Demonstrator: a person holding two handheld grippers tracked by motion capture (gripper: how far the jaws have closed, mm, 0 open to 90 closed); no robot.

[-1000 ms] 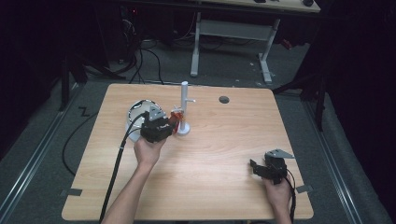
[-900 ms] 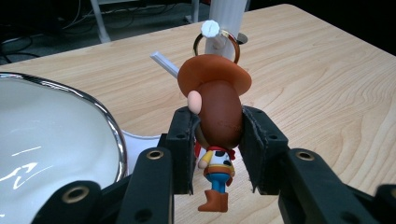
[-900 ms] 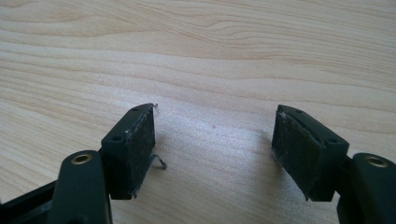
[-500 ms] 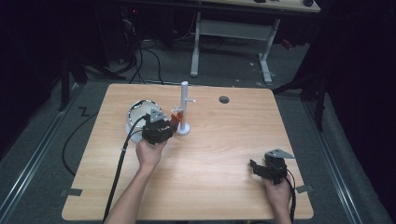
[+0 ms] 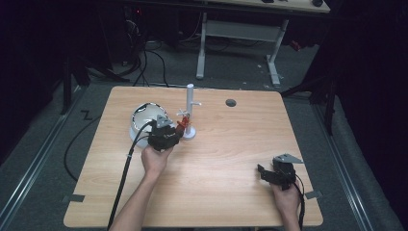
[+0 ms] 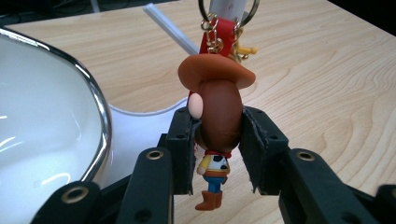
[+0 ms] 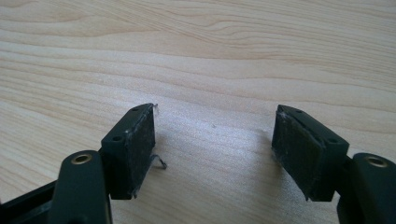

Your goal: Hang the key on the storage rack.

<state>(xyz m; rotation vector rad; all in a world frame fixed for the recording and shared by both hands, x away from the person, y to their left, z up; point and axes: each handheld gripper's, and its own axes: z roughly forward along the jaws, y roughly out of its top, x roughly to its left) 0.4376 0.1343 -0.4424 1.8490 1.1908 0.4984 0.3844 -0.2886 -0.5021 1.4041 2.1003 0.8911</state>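
A cowboy figure keychain with a brown hat hangs by its red strap and gold ring from a peg of the white stand. My left gripper is shut on the figure's head, one pad on each side. In the high view the left gripper sits just left of the stand's base, beside the white bowl. My right gripper rests low at the table's front right. Its jaws stand wide open over bare wood, holding nothing.
The white bowl with a chrome rim is close on the left of the held figure. A dark round hole lies in the tabletop behind the stand. The left gripper's cable trails off the front edge.
My left gripper has edged slightly toward the stand with the figure between its jaws. The right gripper has stayed put.
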